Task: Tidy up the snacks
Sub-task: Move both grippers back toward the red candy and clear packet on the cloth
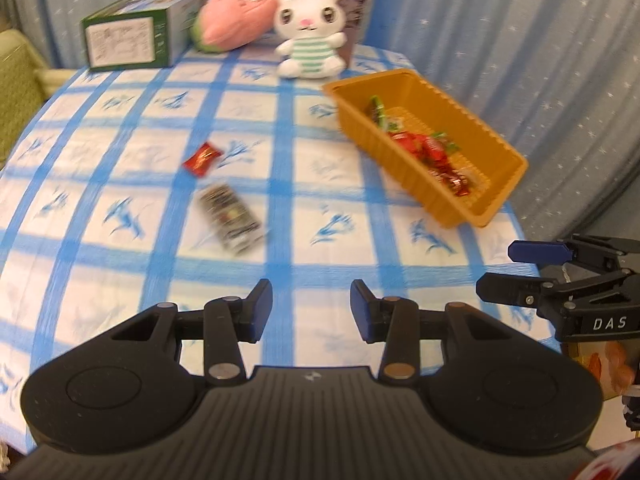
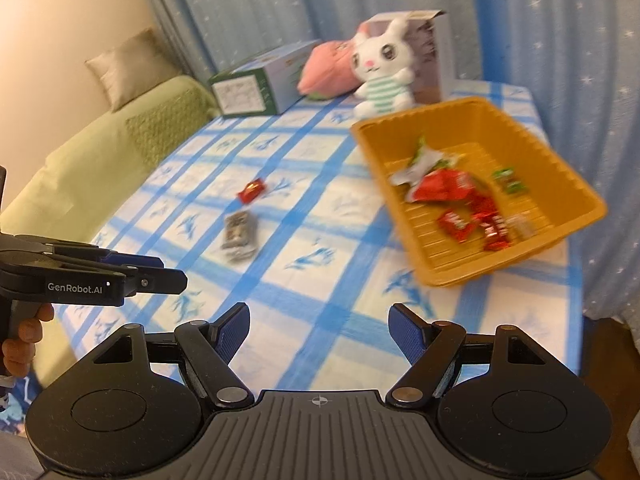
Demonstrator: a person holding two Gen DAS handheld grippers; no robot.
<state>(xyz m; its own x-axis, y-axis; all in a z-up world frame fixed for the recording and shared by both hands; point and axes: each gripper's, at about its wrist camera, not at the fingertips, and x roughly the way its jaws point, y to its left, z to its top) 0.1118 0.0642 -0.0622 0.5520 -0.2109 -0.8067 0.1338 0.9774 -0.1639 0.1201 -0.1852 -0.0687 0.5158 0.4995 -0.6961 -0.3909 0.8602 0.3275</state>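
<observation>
1. Snacks: a small red foil-wrapped candy (image 1: pixel 202 159) and a dark rectangular snack packet (image 1: pixel 232 218) lie on the blue-checked tablecloth (image 1: pixel 120 184), left of the orange plastic basket (image 1: pixel 420 176) holding more wrapped sweets.
2. Left gripper (image 1: pixel 311 310) and right gripper (image 2: pixel 320 330) hover with jaws apart, holding nothing.

- We see an orange tray (image 2: pixel 576 216) on the right side of the checked table, holding several wrapped snacks, mostly red (image 2: pixel 448 188), some green (image 2: pixel 510 180).
- A small red candy (image 1: pixel 202 159) lies flat on the cloth, well apart from the tray.
- Just beside it lies a dark, blurred packet (image 1: pixel 232 216).
</observation>
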